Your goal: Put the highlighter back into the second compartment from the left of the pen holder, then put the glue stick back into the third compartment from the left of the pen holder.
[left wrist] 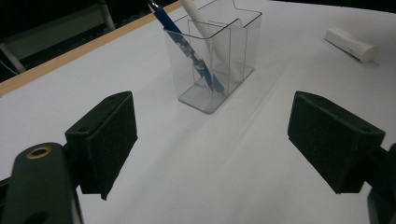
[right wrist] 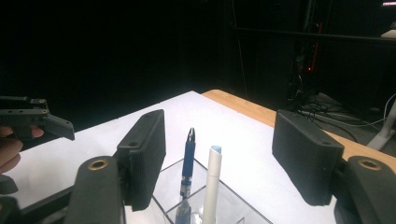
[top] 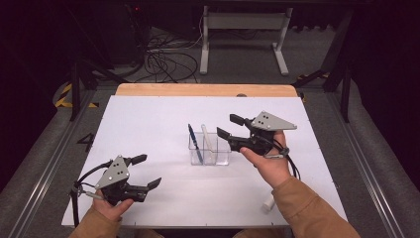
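The clear holder (top: 210, 148) stands mid-counter (top: 148, 124), with a blue pen (top: 194, 143) and a white pen (top: 208, 141) leaning in separate compartments. The right gripper (top: 229, 127) hovers just beside the holder's right edge, fingers apart and empty; in its own view the holder's base is cut off below. The left gripper (top: 144, 171) hangs near the front left, fingers apart, well apart from the holder. A white cap (top: 268, 204) lies at the front edge, partly hidden behind the right sleeve (top: 312, 208).
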A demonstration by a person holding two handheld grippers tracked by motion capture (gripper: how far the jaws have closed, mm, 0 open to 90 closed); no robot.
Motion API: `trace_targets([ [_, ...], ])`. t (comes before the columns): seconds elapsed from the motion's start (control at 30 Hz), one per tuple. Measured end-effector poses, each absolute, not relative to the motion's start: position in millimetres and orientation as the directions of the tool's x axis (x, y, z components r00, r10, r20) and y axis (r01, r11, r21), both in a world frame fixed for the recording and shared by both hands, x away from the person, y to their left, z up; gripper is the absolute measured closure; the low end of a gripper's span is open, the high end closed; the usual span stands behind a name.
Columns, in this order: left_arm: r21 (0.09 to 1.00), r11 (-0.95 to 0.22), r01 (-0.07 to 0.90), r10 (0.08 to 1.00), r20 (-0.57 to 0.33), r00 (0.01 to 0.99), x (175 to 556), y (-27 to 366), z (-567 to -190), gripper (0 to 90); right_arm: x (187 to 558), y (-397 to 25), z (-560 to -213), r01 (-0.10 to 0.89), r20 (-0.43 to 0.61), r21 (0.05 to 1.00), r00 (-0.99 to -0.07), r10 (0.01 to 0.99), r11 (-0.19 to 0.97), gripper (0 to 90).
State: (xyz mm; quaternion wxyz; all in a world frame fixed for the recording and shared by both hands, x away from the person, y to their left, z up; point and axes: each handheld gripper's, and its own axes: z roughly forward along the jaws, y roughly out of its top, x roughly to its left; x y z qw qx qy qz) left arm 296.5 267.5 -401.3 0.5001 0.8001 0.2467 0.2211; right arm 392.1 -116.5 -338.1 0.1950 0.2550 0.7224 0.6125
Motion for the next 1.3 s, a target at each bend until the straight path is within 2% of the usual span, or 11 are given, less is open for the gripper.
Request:
trace_targets([
  [0.47, 0.911, -0.378, 0.168, 0.601, 0.103, 0.793, 295.0, 258.4, -397.0, 16.2, 381.3, -164.8, -329.9, 0.132, 0.006, 0.98, -0.771, 0.637, 0.15, 33.0],
  [0.9, 0.91, -0.379, 0.17, 0.601, 0.102, 0.793, 296.4, 259.5, -398.5, 16.2, 371.5, -178.3, -330.8, 0.122, -0.022, 0.975, -0.777, 0.629, 0.184, 32.1],
  [1.3, 0.908, -0.382, 0.172, 0.583, 0.093, 0.807, 295.2, 250.7, -396.8, 16.4, 366.6, -192.3, -336.4, 0.149, -0.003, 0.972, -0.767, 0.642, 0.183, 31.5],
])
